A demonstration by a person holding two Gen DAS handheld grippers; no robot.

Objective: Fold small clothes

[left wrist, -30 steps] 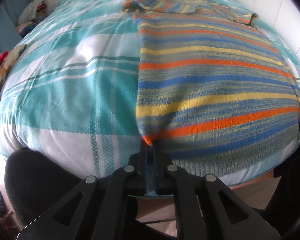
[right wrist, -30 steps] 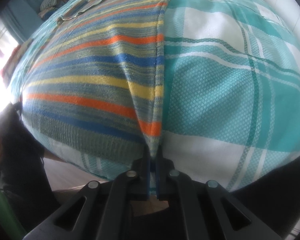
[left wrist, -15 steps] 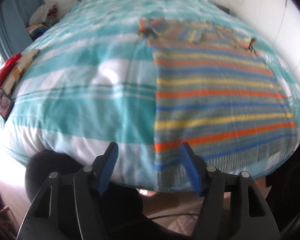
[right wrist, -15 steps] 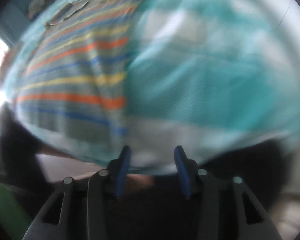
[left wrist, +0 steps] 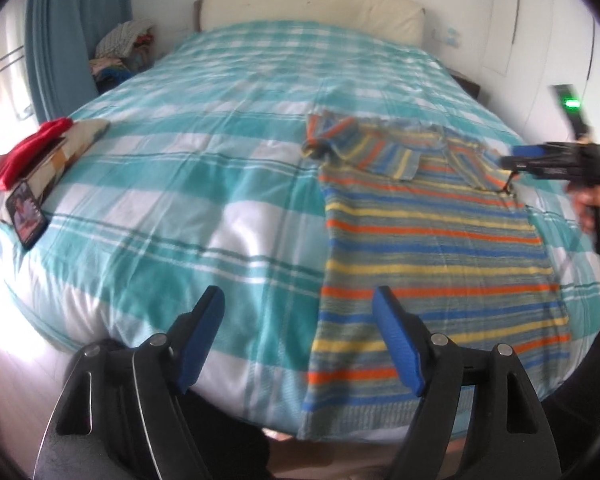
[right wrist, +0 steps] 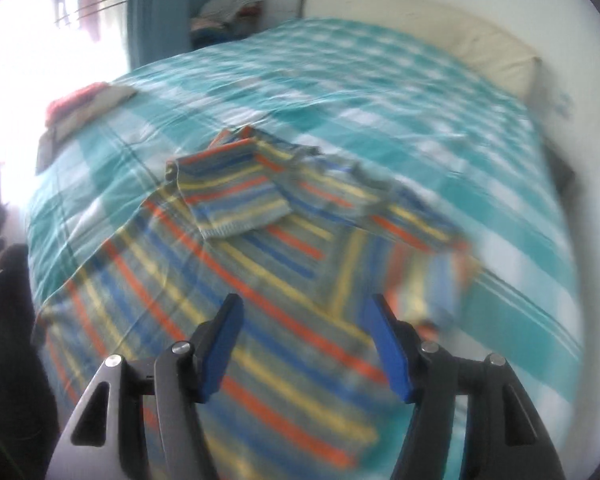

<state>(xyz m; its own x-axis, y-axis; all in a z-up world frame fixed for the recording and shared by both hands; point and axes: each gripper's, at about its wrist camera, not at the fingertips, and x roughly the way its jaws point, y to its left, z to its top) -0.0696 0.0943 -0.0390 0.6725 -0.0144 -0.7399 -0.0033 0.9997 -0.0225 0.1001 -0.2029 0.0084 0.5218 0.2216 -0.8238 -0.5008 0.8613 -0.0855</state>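
Observation:
A small striped knit sweater (left wrist: 432,248), orange, blue, yellow and grey, lies flat on the near right part of the bed, hem at the bed's front edge, one sleeve folded across the chest (left wrist: 384,152). My left gripper (left wrist: 300,300) is open and empty, above the bed's front edge beside the sweater's left side. My right gripper (right wrist: 306,308) is open and empty, over the sweater (right wrist: 228,280) near the other sleeve (right wrist: 428,240). The right gripper also shows in the left wrist view (left wrist: 556,160), at the sweater's far right.
The bed has a teal and white plaid cover (left wrist: 180,184) and a cream headboard (left wrist: 312,8). Folded clothes with a red item (left wrist: 32,152) and a card (left wrist: 26,212) lie at the bed's left edge. A clothes pile (left wrist: 120,52) stands by the blue curtain.
Both grippers were shut on the sweater's bottom corners a second ago. They have let go, opened and lifted back. The right one has moved up toward the sleeve.

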